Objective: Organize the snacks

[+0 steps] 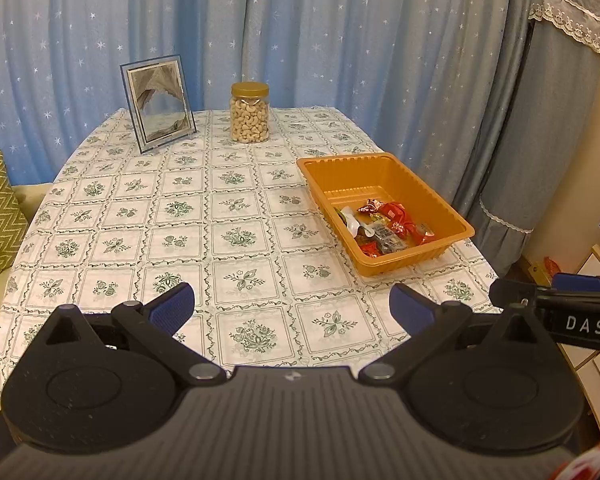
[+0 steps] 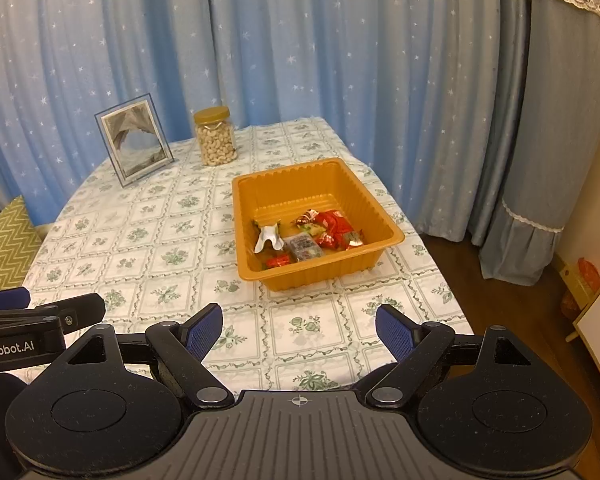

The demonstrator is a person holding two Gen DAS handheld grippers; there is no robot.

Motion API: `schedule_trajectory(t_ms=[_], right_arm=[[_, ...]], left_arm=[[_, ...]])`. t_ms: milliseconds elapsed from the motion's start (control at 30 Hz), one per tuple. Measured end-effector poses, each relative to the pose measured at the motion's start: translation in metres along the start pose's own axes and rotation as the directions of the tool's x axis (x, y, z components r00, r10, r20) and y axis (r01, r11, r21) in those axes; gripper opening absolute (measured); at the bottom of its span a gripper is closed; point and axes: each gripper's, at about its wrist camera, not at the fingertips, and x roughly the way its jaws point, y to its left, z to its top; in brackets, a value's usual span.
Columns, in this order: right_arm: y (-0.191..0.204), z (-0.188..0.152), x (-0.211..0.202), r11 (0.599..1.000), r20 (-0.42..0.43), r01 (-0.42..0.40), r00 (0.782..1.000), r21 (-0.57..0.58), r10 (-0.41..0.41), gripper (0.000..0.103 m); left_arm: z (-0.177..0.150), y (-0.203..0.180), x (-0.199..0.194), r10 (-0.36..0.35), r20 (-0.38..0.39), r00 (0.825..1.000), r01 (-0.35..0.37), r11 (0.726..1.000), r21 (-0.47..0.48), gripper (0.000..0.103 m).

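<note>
Left wrist view shows your left gripper (image 1: 292, 308) with fingers spread wide, holding nothing, above the surface (image 1: 140, 216). Your right gripper (image 2: 299, 332) is likewise wide open and empty. Wrapped snacks (image 2: 312, 234) lie in the orange tray (image 2: 320, 272); the cashew jar (image 2: 215, 136) stands beside a picture frame (image 2: 134, 140).

Warm, dim indoor light, soft shadows, strong fisheye bending and dark corners, mostly sharp.
</note>
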Motion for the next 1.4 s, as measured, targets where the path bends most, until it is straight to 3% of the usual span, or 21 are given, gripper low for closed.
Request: schedule_trajectory(t_ms=[1400], right_arm=[[-0.0017, -0.0034, 0.0011, 1.0, -0.001, 0.0, 1.0, 0.008, 0.0, 0.083]], left_arm=[[-0.0082, 0.0005, 0.0035, -0.013, -0.005, 1.0, 0.013, 1.0, -0.011, 0.103]])
